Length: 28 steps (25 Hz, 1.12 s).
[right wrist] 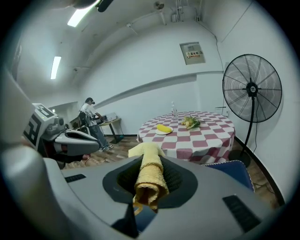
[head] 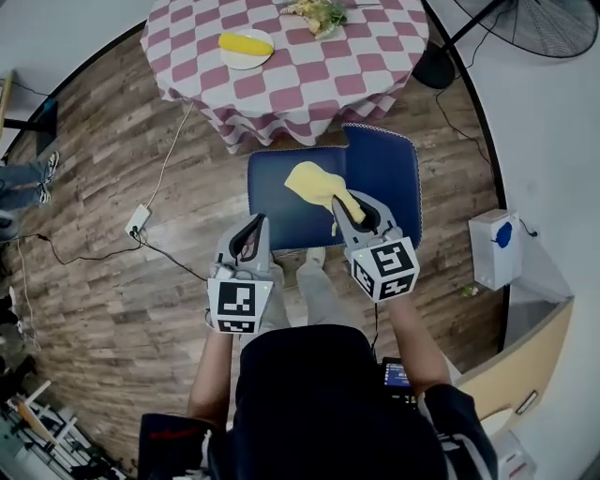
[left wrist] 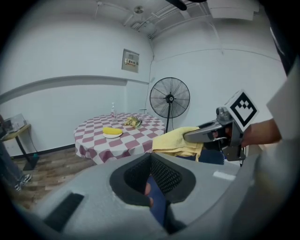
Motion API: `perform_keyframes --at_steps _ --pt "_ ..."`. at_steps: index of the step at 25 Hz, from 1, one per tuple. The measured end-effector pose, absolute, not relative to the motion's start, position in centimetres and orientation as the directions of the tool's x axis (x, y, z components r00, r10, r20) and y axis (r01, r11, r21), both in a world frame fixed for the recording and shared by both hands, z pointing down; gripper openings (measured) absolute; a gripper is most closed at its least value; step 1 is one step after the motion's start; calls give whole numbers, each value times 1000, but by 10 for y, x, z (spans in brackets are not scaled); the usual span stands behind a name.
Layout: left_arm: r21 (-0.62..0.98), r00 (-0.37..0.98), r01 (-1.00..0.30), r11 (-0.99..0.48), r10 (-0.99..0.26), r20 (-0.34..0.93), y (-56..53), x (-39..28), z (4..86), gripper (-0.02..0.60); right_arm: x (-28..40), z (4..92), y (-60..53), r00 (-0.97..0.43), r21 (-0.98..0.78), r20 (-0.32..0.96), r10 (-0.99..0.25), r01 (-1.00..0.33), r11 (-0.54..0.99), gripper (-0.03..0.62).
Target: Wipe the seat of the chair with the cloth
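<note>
The chair's blue seat [head: 281,202] lies just ahead of me, its padded back [head: 389,164] on the right. A yellow cloth [head: 319,185] hangs over the seat, one rolled end clamped in my right gripper [head: 349,214]. In the right gripper view the cloth [right wrist: 150,176] runs out between the jaws of that gripper [right wrist: 147,199]. My left gripper [head: 247,239] hovers at the seat's near left edge, shut with nothing in it. From the left gripper view, the left gripper [left wrist: 151,190] shows closed jaws, with the cloth [left wrist: 176,140] and the right gripper [left wrist: 211,133] beside it.
A round table with a red-and-white checked cover [head: 300,89] stands beyond the chair, bearing a plate with a yellow item [head: 246,44] and some greens [head: 319,14]. A fan's base [head: 433,67] is at the back right. A white box [head: 492,248] sits right. A power strip [head: 138,220] with cables lies left.
</note>
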State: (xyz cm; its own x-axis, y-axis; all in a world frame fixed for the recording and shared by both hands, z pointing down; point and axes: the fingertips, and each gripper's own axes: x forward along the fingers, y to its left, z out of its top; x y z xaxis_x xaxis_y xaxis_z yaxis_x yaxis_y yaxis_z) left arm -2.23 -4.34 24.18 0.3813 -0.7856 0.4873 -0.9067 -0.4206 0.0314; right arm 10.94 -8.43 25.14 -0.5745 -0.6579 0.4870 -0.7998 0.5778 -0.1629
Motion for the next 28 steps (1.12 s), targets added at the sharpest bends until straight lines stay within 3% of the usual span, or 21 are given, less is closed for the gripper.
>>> perform_keyframes --at_steps 17,28 --pt "233 504 -835 -499 -523 687 -43 -50 457 15 74 457 -65 -478 -230 711 -516 -851 471 57" --pt "269 496 -822 -501 -401 770 -3 -67 590 15 75 580 -47 -420 -214 786 -454 -874 437 57"
